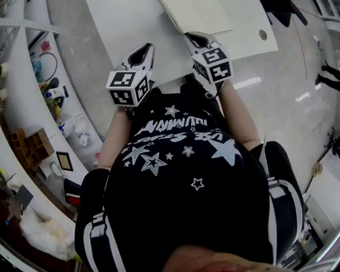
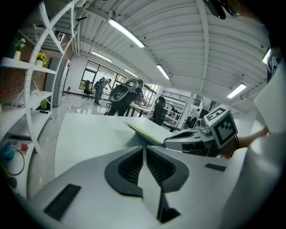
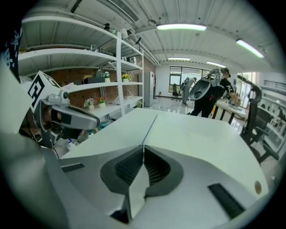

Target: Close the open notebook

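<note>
1. The open notebook with thin cream paper leaves [image 1: 197, 15] lies on the far part of the smooth, matte white table [image 1: 122, 26], ahead of both tools. The top edge of the head view cuts it off.
2. The right gripper [image 3: 143, 146] has its ribbed black pads pinched on 1 thin leaf of the notebook. In its own view the leaf shows edge-on, as a fine line running away from the tips.
3. In the left gripper view that leaf stands lifted off the table, with a shadow under it.
4. I cannot tell whether the pinched leaf is a cover or a page.
5. The left gripper [image 2: 144, 147] has its jaws pressed together with nothing between them. It sits beside the right gripper, apart from the notebook.
6. Count: 2 grippers with white moulded shells and 2 marker cubes, 1 per gripper. The left cube [image 1: 127, 87] and the right cube [image 1: 213, 64] carry black squares on white.
7. There is 1 small round hole [image 1: 263, 34] in the tabletop, to the right of the notebook.
8. A black T-shirt with white printed stars [image 1: 180, 159] fills the lower head view and hides the near table edge.
9. White tiered shelving [image 3: 118, 58] stands to the left. Its contents are too small to identify.
10. People [image 3: 208, 94] bend over a distant bench. Their number is unclear.
</note>
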Demonstrator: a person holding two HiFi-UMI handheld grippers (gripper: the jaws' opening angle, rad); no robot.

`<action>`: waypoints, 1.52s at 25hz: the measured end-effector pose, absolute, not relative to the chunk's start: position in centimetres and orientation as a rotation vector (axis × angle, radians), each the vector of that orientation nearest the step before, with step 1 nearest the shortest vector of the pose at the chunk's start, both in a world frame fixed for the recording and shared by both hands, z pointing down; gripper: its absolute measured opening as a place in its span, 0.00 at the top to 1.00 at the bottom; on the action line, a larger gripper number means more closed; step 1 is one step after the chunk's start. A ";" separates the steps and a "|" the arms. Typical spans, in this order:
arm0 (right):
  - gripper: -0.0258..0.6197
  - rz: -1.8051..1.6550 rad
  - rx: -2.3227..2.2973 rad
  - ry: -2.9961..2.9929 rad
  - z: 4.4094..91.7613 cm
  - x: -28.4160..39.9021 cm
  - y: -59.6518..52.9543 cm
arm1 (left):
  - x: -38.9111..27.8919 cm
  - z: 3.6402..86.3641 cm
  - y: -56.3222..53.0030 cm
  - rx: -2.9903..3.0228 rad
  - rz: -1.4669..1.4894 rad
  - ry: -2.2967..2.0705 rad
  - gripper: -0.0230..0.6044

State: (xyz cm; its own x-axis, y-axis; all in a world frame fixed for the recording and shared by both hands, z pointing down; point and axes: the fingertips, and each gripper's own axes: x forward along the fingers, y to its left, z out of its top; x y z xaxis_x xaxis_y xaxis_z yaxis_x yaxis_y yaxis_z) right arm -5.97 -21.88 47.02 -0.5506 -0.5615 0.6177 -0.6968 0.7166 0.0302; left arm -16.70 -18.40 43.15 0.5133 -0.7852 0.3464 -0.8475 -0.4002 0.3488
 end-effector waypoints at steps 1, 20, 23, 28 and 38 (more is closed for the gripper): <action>0.94 0.288 0.949 -2.325 46.5 -5.6 -22.0 | -16.1 43.1 -18.6 2.276 0.174 -1.332 0.91; 0.93 0.480 1.120 -2.431 43.3 9.6 -29.1 | -4.8 41.0 -23.8 2.275 0.174 -1.404 0.91; 0.93 0.557 1.135 -2.415 44.7 11.8 -30.3 | -3.3 41.2 -24.5 2.270 0.187 -1.418 0.91; 0.93 0.633 1.119 -2.388 47.2 14.6 -31.4 | -0.6 41.7 -25.1 2.246 0.194 -1.449 0.91; 0.94 0.663 1.040 -2.278 53.2 17.4 -33.2 | 1.8 43.7 -24.7 2.144 0.239 -1.530 0.91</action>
